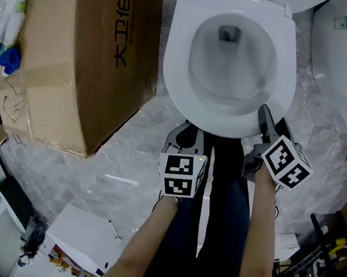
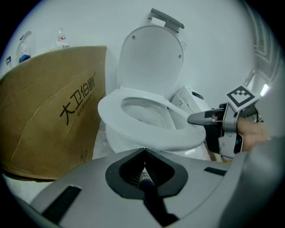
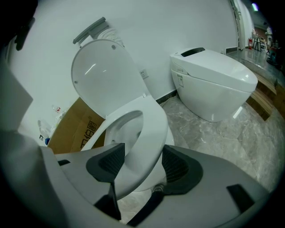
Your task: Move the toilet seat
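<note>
- right gripper view: your right gripper has its two dark pads closed on the front rim of the toilet seat, one pad against each face. the white ring runs up and away from between the jaws toward the hinge.
- head view: that gripper meets the seat at its front right edge, the end nearest you. its marker cube sits just behind the jaws, and your forearm is below it.
- left gripper view: your left gripper has its jaws pressed together with nothing between them. the seat lies ahead of and above the tips, apart from them. the right gripper's tips come in onto the seat's rim from the right side of this view.
- head view: your left gripper hangs just off the front left of the bowl, near the seat's edge but not touching it.
- left gripper view: the front of the seat looks raised a little off the bowl's rim, tilting up from the hinge.
- behind the seat the lid stands upright against the white wall.
- further out, a large cardboard box lies on the floor to the left of the toilet. a second white toilet stands to the right on the grey marbled floor.
</note>
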`<action>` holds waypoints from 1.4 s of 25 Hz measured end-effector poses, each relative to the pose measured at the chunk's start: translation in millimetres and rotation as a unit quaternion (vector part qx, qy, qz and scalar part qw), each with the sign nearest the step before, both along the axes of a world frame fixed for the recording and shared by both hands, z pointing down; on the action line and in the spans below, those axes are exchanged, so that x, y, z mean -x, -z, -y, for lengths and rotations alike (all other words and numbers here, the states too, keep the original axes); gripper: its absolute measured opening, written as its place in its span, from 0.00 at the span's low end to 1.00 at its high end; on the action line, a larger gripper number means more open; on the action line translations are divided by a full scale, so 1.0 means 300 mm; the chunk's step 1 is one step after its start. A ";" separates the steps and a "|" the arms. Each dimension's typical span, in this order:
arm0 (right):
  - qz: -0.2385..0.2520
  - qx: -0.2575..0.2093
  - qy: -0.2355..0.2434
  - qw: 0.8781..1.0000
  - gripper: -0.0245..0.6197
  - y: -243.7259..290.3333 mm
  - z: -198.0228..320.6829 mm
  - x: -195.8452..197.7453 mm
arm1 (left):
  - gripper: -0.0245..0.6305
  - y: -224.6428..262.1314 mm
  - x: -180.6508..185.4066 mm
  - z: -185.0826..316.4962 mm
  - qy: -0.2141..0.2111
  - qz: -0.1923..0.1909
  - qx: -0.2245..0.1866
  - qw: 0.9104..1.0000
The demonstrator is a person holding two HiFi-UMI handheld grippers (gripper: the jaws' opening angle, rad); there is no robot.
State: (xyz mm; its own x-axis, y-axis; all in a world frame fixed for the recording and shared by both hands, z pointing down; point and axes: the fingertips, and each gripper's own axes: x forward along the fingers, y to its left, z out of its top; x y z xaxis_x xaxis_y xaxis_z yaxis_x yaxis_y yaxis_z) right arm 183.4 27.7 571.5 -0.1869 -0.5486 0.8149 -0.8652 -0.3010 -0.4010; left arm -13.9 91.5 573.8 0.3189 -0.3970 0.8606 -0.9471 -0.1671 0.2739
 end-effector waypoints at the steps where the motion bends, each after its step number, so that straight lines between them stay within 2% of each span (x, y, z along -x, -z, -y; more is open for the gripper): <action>1: 0.000 -0.001 -0.001 1.000 0.46 0.005 0.002 -0.001 | 0.06 0.005 -0.001 0.005 -0.001 0.000 -0.002 1.000; 13: 0.001 -0.012 -0.015 1.000 0.46 0.080 0.037 -0.005 | 0.06 0.093 0.005 0.053 0.006 -0.002 -0.026 1.000; 23: -0.001 -0.001 -0.024 1.000 0.46 0.175 0.083 -0.008 | 0.06 0.216 -0.002 0.118 0.019 -0.014 -0.048 0.999; 25: -0.011 0.005 -0.030 0.999 0.46 0.197 0.096 -0.015 | 0.06 0.237 -0.004 0.135 0.020 -0.015 -0.052 0.998; 29: -0.061 0.009 -0.026 0.998 0.46 0.241 0.116 -0.030 | 0.06 0.272 -0.005 0.159 0.018 -0.017 -0.057 0.998; 35: -0.079 0.003 -0.030 0.996 0.46 0.314 0.142 -0.038 | 0.06 0.341 -0.011 0.203 0.013 -0.016 -0.066 0.998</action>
